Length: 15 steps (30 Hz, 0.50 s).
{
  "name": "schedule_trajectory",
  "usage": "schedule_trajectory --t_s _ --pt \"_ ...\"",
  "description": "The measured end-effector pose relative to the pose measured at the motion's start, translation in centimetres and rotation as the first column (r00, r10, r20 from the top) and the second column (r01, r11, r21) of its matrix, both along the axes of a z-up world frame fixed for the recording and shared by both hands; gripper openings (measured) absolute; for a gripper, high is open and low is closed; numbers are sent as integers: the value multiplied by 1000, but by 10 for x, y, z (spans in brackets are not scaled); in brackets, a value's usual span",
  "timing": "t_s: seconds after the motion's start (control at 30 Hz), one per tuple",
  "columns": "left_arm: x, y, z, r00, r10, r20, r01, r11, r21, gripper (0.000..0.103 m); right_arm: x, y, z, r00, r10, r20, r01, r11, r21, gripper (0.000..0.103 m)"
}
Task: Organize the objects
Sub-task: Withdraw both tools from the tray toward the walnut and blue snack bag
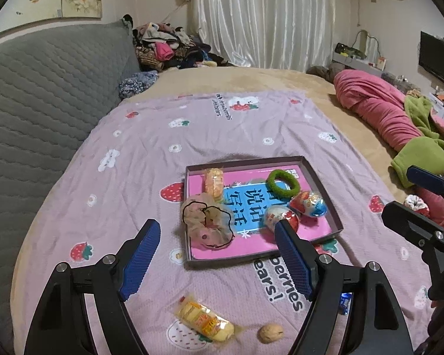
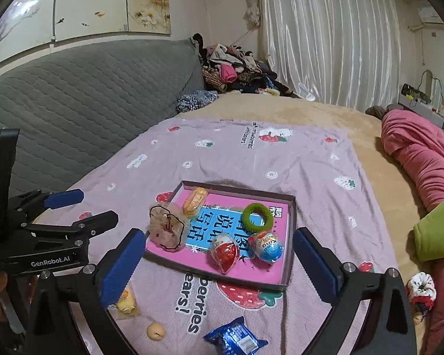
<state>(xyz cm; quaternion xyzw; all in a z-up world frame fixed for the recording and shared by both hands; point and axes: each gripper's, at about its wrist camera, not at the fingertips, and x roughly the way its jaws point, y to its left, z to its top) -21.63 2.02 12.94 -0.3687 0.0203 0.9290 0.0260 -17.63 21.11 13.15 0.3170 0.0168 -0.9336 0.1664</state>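
A dark tray (image 1: 245, 161) (image 2: 236, 188) with a pink lining lies on the lilac strawberry sheet. In it are a beige scrunchie (image 1: 207, 222) (image 2: 165, 230), an orange snack (image 1: 213, 182), a green hair ring (image 1: 282, 183) (image 2: 257, 217) and two foil eggs (image 1: 309, 204) (image 2: 225, 253). On the sheet in front lie a yellow snack pack (image 1: 204, 321) (image 2: 125, 298), a walnut (image 1: 270, 332) (image 2: 156, 330) and a blue packet (image 2: 233, 338). My left gripper (image 1: 217, 223) (image 2: 99, 205) and right gripper (image 2: 219, 233) (image 1: 398, 190) hover open above the tray's near side, holding nothing.
A grey quilted headboard (image 1: 44, 94) runs along the left. Pink and green bedding (image 1: 399, 124) is heaped at the right, with a red-and-white scrunchie (image 2: 421, 288) beside it. Clothes (image 1: 162, 44) are piled at the far end by the curtain.
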Motion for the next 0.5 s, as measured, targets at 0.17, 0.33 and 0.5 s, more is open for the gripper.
schedule_trajectory --t_s 0.17,0.33,0.5 --pt "16 4 11 1000 -10 -14 10 1000 1 81 18 3 11 1000 -7 -8 7 1000 -11 101" --pt "32 8 17 999 -23 -24 23 1000 6 81 37 10 20 1000 -16 -21 16 1000 -20 102" --pt "48 16 19 999 -45 -31 45 999 9 81 59 19 31 998 -35 -51 34 999 -13 102"
